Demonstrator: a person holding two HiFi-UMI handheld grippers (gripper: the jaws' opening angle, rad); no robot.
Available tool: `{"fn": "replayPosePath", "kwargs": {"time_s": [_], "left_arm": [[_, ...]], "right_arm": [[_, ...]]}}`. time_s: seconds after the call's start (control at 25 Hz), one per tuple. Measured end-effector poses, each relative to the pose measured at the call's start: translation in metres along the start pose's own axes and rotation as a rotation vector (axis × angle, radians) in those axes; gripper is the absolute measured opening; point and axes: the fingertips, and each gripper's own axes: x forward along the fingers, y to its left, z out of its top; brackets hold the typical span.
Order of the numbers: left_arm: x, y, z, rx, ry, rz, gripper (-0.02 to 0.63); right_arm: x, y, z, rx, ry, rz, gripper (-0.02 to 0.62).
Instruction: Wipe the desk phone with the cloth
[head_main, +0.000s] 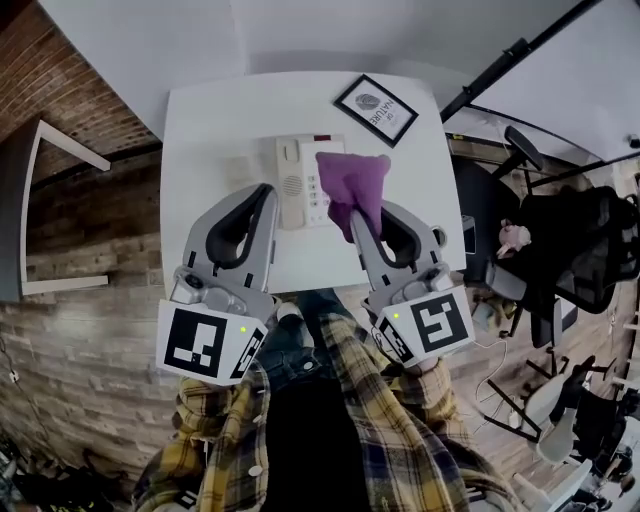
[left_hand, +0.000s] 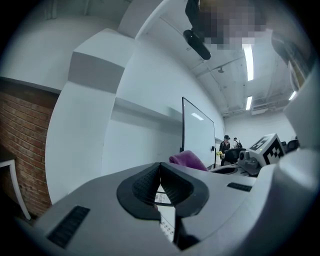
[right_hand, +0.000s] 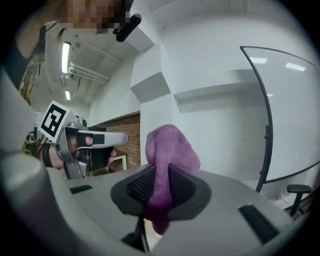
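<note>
Purple cloth (head_main: 355, 182) stands pinched in right claw (head_main: 356, 222) over desk phone (head_main: 293, 175) lying lengthwise away; left claw (head_main: 265, 192) clenched empty.

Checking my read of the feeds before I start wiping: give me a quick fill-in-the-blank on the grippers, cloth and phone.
The cloth clamped in the right gripper is ___ in colour.
The left gripper has its jaws together, holding ___.
The desk phone sits on a ___ table.
Missing words: purple; nothing; white.
</note>
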Motion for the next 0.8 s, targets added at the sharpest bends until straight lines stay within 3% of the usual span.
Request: {"fn": "replayPosePath", "kwargs": {"time_s": [0.36, 0.8], "left_arm": [[0.068, 0.040, 0.026, 0.019, -0.045, 0.099, 0.015], [0.093, 0.055, 0.022, 0.026, -0.013, 0.153, 0.015]], "right_arm": [[0.065, -0.055, 0.029, -0.014, -0.037, 0.091, 0.063], [0.094, -0.079, 0.022, 0.007, -0.002, 0.143, 0.063]]}}
